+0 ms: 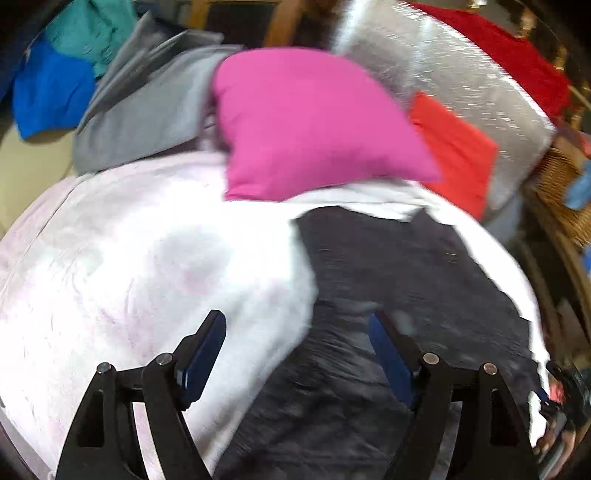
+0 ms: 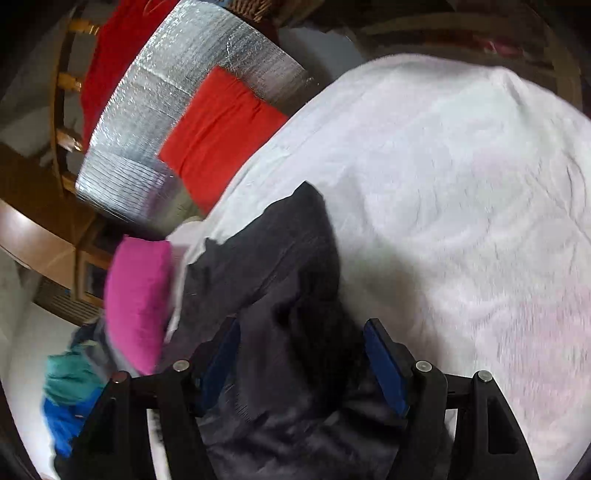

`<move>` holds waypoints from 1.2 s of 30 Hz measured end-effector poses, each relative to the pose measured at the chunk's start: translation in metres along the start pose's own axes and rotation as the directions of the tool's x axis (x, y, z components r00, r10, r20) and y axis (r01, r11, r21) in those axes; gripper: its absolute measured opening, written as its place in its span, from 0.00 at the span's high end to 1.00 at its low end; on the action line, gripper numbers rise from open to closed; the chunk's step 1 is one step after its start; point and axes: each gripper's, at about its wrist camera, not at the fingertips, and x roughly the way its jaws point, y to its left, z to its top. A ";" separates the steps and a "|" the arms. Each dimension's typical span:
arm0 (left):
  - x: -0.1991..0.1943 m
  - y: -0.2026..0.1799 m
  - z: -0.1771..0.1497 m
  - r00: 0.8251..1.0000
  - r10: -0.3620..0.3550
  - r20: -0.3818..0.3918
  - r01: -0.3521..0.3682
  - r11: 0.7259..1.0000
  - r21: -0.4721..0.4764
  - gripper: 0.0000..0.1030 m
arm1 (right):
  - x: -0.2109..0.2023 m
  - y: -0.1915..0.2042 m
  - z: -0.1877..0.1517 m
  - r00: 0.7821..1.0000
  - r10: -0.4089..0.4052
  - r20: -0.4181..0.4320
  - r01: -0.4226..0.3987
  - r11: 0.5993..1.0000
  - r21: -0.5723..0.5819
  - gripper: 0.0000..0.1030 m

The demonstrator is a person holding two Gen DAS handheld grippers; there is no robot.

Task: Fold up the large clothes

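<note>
Dark garment (image 1: 388,295) lies loose and rumpled on the white bed cover (image 1: 129,258), nearest to both cameras; edges ragged, no clean crease visible, so judged not yet folded, or at most at a first rough fold. Both views are motion-blurred, fine detail unreliable

Left gripper (image 1: 297,354): jaws apart, nothing between them; left jaw sits over the white cover, right jaw over the dark cloth. Contact with the fabric cannot be told

Right gripper (image 2: 301,363): jaws apart, a raised hump of the dark garment (image 2: 288,280) bunched up between them. The jaws straddle the cloth but do not look closed on it; whether the pads touch it, cannot tell. Judgement: a grasp on this hump is being set up or has just ended, cannot say which

Farther out, beyond the garment: pink folded piece (image 1: 306,125) rests on the cover, compact with squared edges, looks done. Just beside it, orange-red folded piece (image 1: 454,147) lies against a silver foil mat (image 1: 443,66). Red cloth (image 1: 517,55) at the far edge of the mat

Far left of the left view: grey clothes (image 1: 147,107), blue cloth (image 1: 51,96) and teal cloth (image 1: 92,29) heaped unfolded

Progress estimate: two pieces seemingly finished, dark garment in hand, heap of at least three remaining. Early to middle of the task
</note>
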 end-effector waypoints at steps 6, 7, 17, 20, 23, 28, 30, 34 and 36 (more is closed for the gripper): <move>0.040 0.014 -0.009 0.991 -0.017 -0.130 0.008 0.998 -0.069 0.23 | 0.035 0.013 -0.009 0.996 -0.076 -0.051 0.068 0.989 -0.130 0.43; 0.047 0.010 -0.010 0.989 -0.010 -0.148 0.000 0.998 -0.063 0.24 | 0.040 0.016 -0.012 0.993 -0.105 -0.056 0.095 0.983 -0.155 0.46; 0.043 -0.026 -0.015 0.995 0.015 -0.099 -0.008 0.997 0.071 0.71 | 0.009 0.045 -0.015 0.992 -0.096 0.084 0.114 0.960 -0.255 0.68; 0.058 -0.022 -0.020 0.986 0.075 -0.148 -0.064 0.995 0.078 0.58 | 0.033 0.031 -0.017 0.984 -0.179 -0.011 0.172 0.958 -0.229 0.65; 0.050 -0.020 -0.016 0.989 0.060 -0.136 -0.052 0.997 0.064 0.58 | 0.024 0.023 -0.010 0.992 -0.120 -0.024 0.115 0.980 -0.162 0.60; 0.023 -0.017 -0.008 0.997 -0.021 -0.075 0.021 1.000 0.009 0.41 | -0.009 0.021 0.002 0.998 -0.030 0.061 0.036 0.994 -0.099 0.35; 0.014 -0.022 -0.008 0.998 -0.045 -0.046 0.046 0.999 0.026 0.37 | -0.010 0.017 0.003 0.998 -0.028 0.060 0.033 0.996 -0.088 0.35; 0.019 -0.026 -0.011 0.994 -0.070 -0.079 0.074 0.996 0.041 0.22 | 0.003 0.010 0.003 0.999 -0.026 0.040 0.029 0.997 -0.076 0.35; 0.034 -0.027 -0.014 0.985 -0.087 -0.149 0.092 0.995 0.026 0.22 | 0.012 0.010 0.000 0.999 -0.046 0.014 0.047 0.994 -0.097 0.36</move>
